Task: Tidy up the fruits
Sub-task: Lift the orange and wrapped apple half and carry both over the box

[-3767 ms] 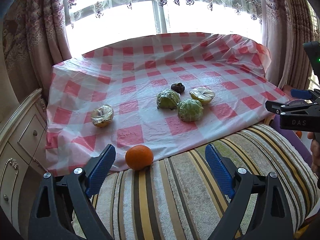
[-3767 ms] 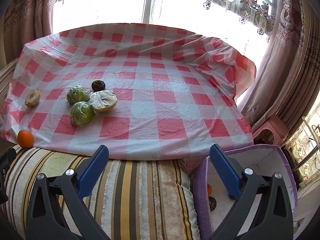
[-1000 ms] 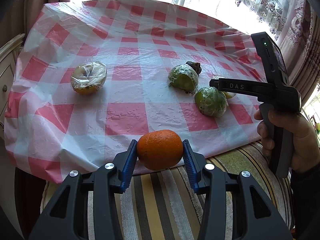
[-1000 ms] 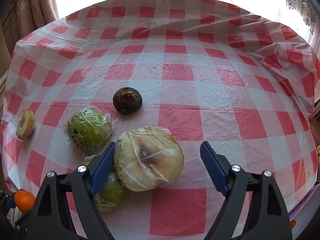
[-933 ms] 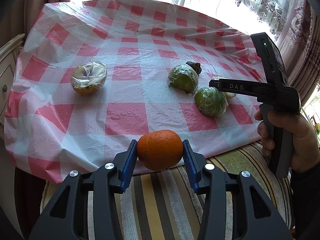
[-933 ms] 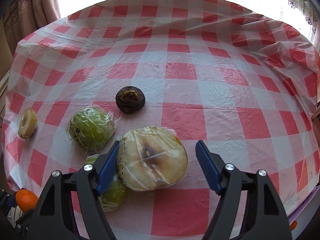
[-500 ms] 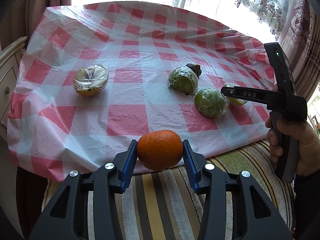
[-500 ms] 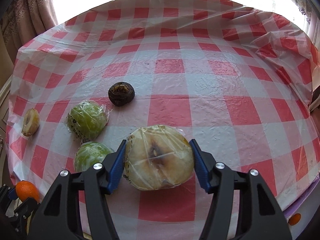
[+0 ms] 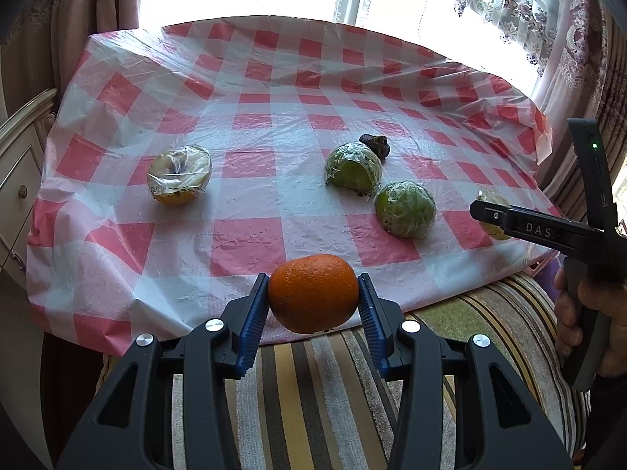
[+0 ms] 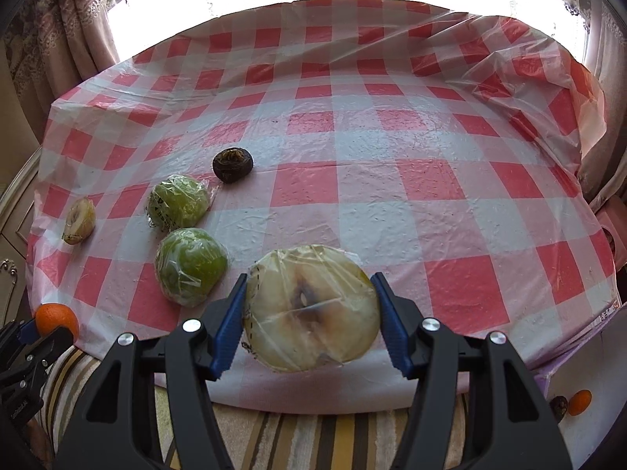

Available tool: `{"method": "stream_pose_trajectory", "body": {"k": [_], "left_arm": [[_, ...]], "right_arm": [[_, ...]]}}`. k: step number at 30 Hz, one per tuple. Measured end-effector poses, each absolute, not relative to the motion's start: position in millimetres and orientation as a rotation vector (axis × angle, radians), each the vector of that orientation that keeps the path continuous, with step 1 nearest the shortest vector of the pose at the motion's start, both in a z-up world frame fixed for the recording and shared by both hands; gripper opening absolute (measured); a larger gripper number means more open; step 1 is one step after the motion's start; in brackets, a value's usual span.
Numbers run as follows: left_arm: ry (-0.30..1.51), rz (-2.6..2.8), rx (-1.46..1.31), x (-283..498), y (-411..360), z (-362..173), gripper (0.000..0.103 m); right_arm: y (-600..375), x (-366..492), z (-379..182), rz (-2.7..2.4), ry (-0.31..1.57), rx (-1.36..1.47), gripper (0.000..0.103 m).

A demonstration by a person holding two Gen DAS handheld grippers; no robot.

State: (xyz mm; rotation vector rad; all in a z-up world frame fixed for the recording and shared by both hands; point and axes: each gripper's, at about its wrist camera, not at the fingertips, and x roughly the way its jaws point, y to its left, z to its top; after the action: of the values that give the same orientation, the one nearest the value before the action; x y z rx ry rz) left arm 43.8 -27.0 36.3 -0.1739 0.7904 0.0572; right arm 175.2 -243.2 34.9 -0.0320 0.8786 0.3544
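Now clenched: left tongs (image 9: 313,305) on orange (image 9: 312,293), right tongs (image 10: 309,315) on wrapped half-fruit (image 10: 311,309), purple bin (image 10: 580,368) nearer right.

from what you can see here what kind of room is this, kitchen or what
Probably a living room or bedroom at home, not a kitchen: patterned curtains frame a bright window, a striped cushion lies in front, and an ornate cabinet stands beside the plastic checked tablecloth.
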Motion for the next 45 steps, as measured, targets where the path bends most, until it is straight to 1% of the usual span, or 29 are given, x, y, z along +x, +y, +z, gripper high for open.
{"method": "stream_pose_trajectory", "body": {"k": [20, 45], "left_arm": [[0.778, 0.031, -0.112, 51.6, -60.2, 47.4, 0.043], [0.764, -0.096, 0.002, 71.3, -136.3, 59.5, 0.043]], "right_arm": [[-295.4, 139.3, 37.3, 0.339, 0.878, 0.015, 0.061], [-397.0, 122.6, 45.0, 0.193, 0.839, 0.111, 0.061]]}}
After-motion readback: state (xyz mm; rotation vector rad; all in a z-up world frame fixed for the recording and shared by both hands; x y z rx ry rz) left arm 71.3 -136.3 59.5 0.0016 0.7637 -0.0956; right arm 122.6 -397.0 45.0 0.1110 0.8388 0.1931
